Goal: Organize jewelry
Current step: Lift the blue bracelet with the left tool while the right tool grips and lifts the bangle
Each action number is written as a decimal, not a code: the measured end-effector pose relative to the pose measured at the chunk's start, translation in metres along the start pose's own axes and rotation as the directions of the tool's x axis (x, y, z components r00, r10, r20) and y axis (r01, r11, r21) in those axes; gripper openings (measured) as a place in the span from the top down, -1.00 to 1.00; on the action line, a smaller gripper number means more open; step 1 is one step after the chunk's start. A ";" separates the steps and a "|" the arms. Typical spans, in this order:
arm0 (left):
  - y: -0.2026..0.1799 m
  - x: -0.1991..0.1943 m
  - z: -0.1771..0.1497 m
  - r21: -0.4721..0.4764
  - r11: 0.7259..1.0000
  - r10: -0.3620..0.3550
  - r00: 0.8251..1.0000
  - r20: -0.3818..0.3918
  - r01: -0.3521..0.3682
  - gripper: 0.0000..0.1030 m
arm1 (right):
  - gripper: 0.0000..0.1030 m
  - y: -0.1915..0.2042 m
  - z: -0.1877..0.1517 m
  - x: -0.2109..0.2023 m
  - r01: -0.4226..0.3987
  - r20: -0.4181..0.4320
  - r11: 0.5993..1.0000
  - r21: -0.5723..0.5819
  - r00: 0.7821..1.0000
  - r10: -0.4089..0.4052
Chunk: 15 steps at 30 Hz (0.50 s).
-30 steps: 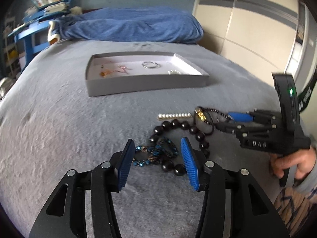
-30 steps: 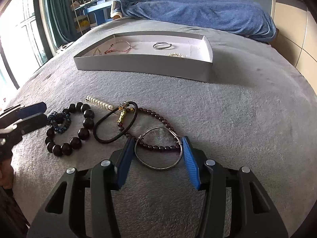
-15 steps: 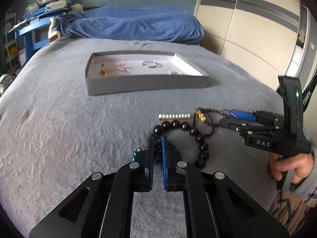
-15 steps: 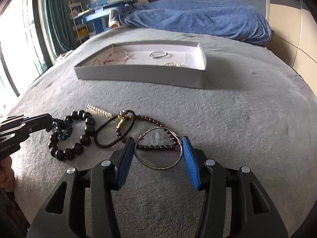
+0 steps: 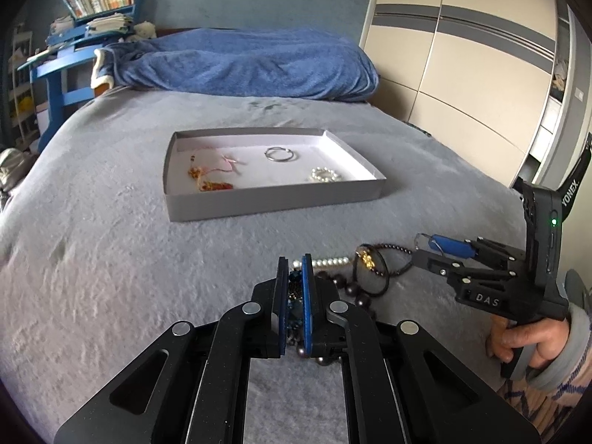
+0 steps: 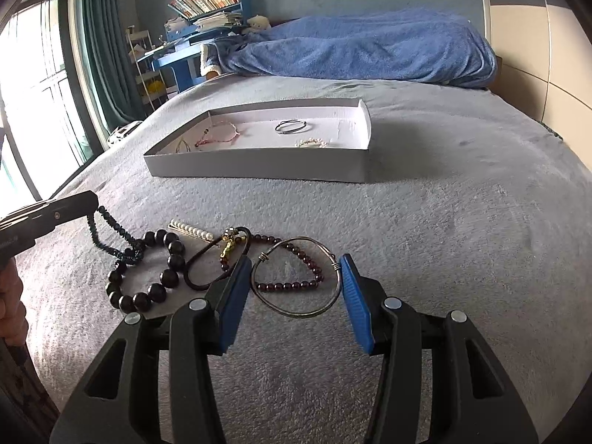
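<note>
My left gripper [image 5: 295, 277] is shut on a dark blue beaded bracelet [image 5: 295, 288]. In the right wrist view that bracelet [image 6: 111, 235] hangs from the left gripper [image 6: 88, 199], partly lifted off the bed. My right gripper [image 6: 292, 288] is open, its fingers on either side of a silver wire bangle [image 6: 296, 283] lying on the bed. Beside it lie a large black bead bracelet [image 6: 148, 270], a black cord with a gold charm [image 6: 218, 255], a dark red bead bracelet [image 6: 296, 270] and a pearl clip [image 6: 190, 230]. A grey tray [image 6: 259, 164] farther back holds several pieces.
The grey blanket [image 6: 444, 222] covers the bed. A blue duvet [image 6: 362, 48] lies heaped at the far end. A blue desk with books [image 6: 199, 18] stands at the far left by a window. Wardrobe doors [image 5: 462, 55] are to the right.
My left gripper closed on the blue beaded bracelet and lifted it up off the bed. My right gripper stayed open around the silver bangle.
</note>
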State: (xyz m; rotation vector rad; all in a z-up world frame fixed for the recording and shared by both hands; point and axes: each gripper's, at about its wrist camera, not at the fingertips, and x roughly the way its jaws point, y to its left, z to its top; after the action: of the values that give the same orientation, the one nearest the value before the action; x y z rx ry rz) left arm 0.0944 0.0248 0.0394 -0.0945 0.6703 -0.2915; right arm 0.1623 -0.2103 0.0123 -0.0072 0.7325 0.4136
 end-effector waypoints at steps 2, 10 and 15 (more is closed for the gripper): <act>0.003 -0.001 0.004 -0.002 1.000 0.004 1.000 0.004 -0.004 0.86 | 0.05 -0.003 0.002 -0.001 -0.008 0.002 1.000 0.014 1.000 0.008; 0.013 -0.005 0.024 0.007 1.000 0.021 0.999 0.034 -0.022 0.86 | 0.05 -0.006 0.019 -0.005 -0.028 0.022 0.999 0.021 0.999 0.027; 0.019 -0.005 0.039 0.014 1.000 0.027 0.998 0.050 -0.028 0.86 | 0.05 -0.008 0.034 -0.002 -0.030 0.024 1.000 0.006 0.999 0.030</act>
State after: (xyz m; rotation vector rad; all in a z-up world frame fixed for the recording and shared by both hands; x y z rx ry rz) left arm 0.1193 0.0444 0.0690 -0.0781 0.6191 -0.2666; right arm 0.1862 -0.2130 0.0381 0.0142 0.7108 0.4391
